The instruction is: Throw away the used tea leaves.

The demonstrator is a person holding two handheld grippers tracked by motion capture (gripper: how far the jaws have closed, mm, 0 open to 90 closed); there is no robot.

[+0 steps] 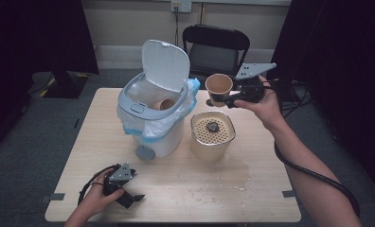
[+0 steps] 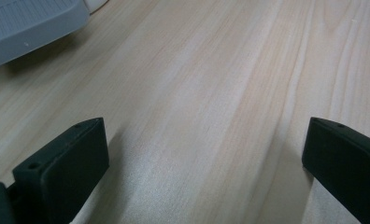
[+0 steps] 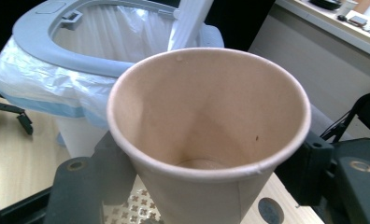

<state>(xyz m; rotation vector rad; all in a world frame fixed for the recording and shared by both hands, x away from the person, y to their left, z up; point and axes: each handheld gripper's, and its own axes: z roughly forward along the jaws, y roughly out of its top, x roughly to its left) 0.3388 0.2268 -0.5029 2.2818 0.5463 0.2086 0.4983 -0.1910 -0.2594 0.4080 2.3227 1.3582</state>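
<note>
1. The right gripper point(image 1: 229, 100) is clamping a brown paper cup point(image 1: 218, 88) between its jaws and holding it upright above the far right part of the table point(image 1: 176, 189), between the bin and the person's right hand point(image 1: 266, 106).
2. In the right gripper view the paper cup point(image 3: 206, 140) is showing its open mouth; the inside is looking empty, with a small dark speck on the wall.
3. The left gripper point(image 1: 129, 197) is resting on the near left corner of the table, its jaws standing wide apart with bare wood point(image 2: 197, 116) between them.
4. A white pedal bin point(image 1: 152, 109) is standing on the left half of the table, lid point(image 1: 165, 64) raised, a plastic liner point(image 1: 133, 120) spilling over its rim. Another brown cup point(image 1: 165, 104) is lying inside it.
5. The held cup is hovering just right of the bin's rim, with open air between them.
6. A cream container with a perforated insert point(image 1: 212, 134) is standing just below the held cup; a small dark object point(image 1: 212, 126) is lying on the insert.
7. The near centre and right of the table are lying open; pale spill marks point(image 1: 237, 182) are spotting that surface.
8. No readable lettering is showing on cup, bin or container.
9. A black chair point(image 1: 216, 45) is standing beyond the far table edge.
</note>
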